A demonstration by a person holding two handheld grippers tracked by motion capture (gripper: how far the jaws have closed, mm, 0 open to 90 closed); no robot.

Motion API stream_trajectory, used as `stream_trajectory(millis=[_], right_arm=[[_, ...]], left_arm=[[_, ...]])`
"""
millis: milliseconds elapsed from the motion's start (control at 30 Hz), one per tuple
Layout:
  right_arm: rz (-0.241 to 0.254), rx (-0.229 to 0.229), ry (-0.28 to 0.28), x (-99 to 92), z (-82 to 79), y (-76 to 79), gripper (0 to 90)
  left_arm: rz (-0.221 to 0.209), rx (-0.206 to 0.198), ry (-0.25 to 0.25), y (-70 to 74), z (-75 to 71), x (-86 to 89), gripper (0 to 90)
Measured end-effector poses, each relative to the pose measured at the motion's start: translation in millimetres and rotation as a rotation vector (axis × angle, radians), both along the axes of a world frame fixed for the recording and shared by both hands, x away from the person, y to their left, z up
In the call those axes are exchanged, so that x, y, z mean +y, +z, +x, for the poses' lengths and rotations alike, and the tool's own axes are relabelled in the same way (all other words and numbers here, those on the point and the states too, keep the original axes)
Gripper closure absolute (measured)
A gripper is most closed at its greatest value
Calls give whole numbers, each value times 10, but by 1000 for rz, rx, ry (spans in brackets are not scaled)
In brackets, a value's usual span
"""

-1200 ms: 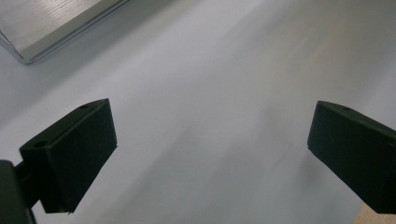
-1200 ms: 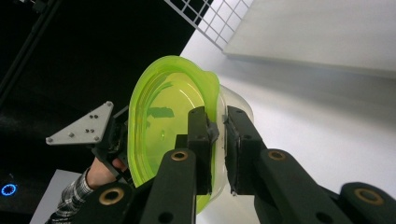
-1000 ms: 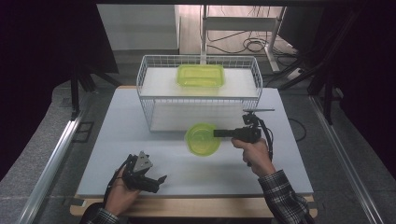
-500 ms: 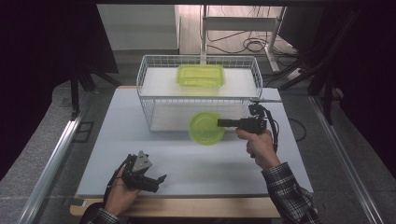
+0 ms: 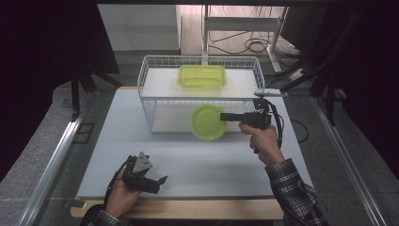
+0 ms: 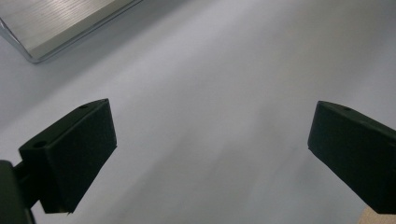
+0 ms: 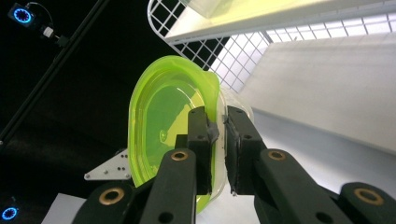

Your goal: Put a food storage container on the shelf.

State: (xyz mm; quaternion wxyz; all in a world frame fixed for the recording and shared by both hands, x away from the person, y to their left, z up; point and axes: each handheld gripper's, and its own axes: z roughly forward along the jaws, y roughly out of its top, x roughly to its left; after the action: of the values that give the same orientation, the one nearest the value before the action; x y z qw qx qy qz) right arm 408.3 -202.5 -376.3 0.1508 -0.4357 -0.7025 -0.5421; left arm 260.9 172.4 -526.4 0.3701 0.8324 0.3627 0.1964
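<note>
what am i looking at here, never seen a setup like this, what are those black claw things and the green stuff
A person sits at a white table holding a hand-operated two-jaw black gripper in each hand. The high view looks down from above; each of the other two comes from a camera riding on one gripper. The right gripper is shut on the rim of a round translucent green plastic bowl, held in front of a white wire basket. A rectangular green plastic container rests on a white surface in that basket. The left gripper is open over the table, holding nothing.

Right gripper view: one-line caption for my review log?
Right gripper clamps the rim of a round, translucent lime-green plastic container, holding it beside a white wire basket.
</note>
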Motion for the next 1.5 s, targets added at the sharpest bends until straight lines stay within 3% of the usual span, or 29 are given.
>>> stream_trajectory(millis=[767,1500], right_arm=[[18,-56,-34,12,78,390,812],[26,-126,-72,112,253,836,812]], left_arm=[[0,0,-3,-1,0,0,9],[-4,0,0,2,-3,2,9]])
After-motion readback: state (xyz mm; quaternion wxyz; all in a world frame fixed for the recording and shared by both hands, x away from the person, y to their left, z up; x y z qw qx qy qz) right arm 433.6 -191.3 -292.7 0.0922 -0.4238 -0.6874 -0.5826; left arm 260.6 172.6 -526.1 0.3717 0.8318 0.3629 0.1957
